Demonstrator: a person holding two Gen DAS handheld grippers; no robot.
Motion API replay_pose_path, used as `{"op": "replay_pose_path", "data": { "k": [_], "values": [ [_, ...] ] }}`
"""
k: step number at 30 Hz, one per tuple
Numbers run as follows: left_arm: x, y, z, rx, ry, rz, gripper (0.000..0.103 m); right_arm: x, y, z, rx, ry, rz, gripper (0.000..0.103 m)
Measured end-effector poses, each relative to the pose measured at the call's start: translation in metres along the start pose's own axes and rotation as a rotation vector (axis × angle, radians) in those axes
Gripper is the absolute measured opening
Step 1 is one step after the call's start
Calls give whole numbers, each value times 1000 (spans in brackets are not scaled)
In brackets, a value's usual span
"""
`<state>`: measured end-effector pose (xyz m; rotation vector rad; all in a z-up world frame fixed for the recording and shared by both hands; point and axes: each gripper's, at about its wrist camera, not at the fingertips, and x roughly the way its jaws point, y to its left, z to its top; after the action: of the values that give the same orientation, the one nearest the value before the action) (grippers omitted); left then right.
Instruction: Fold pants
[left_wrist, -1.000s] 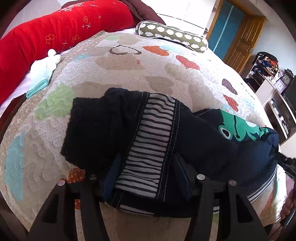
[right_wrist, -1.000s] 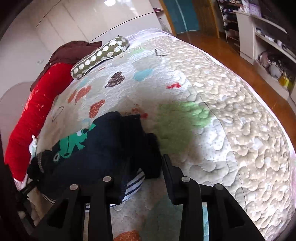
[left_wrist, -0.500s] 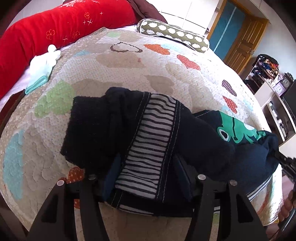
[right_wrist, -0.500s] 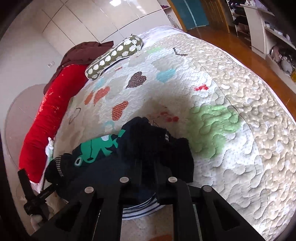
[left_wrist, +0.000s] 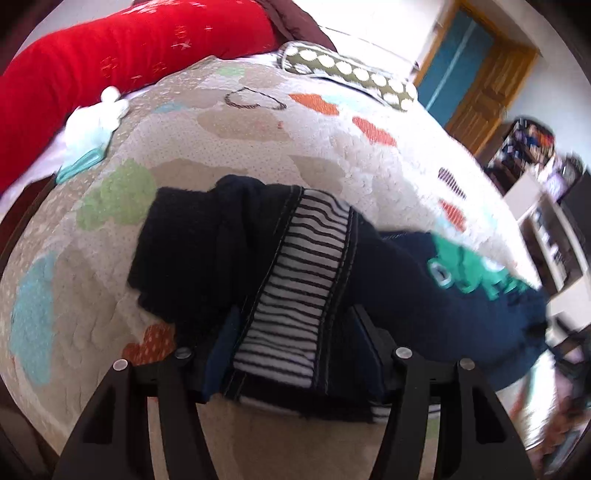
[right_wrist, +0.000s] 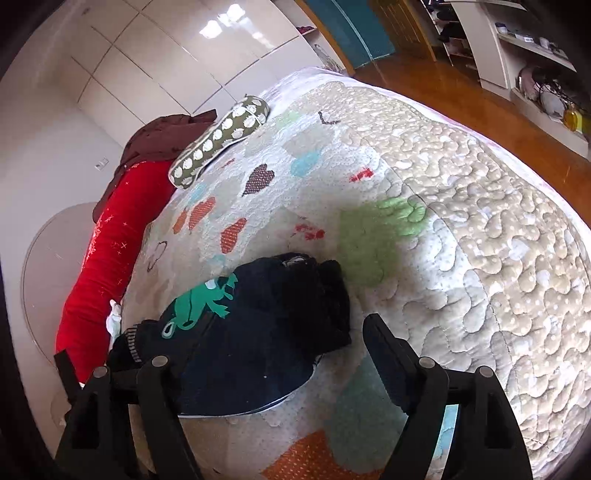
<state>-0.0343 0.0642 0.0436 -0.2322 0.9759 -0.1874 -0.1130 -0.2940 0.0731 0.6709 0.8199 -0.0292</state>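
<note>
Softly bunched navy pants (left_wrist: 424, 291) on puffy quilt (left_wrist: 332, 162)

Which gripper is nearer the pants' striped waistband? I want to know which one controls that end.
Left. The left gripper has the striped waistband between its jaws; the right gripper, jaws opening, straddles the pants' other edge.

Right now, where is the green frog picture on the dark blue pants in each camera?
Left wrist view: the green frog print is at the right, past the striped waistband.
Right wrist view: the frog print is left of centre.
Shared landmark: long red pillow.
</note>
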Motion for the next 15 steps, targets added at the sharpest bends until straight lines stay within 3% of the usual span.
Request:
{"op": "replay_pose_path", "data": {
  "k": [4,5,6,7,8,9,15],
  "values": [
    [-32,7,-4,-52,-38,-39,60,32,-9,-1,47,57,13,77],
    [-36,7,-4,-57,-43,-34,60,34,-8,0,45,38,33,68],
    [-41,9,-4,-64,-49,-25,60,34,-7,1,44,34,61,38],
    [-45,11,-4,-75,-53,-18,60,38,-7,4,58,59,112,23],
    [-50,13,-4,-89,-58,-14,60,45,-10,7,89,98,159,20],
    [-54,14,-4,-96,-62,-13,60,46,-10,9,95,99,153,19],
    [-74,11,-2,-109,-96,10,60,32,-15,27,43,45,56,16]
  ]
}}
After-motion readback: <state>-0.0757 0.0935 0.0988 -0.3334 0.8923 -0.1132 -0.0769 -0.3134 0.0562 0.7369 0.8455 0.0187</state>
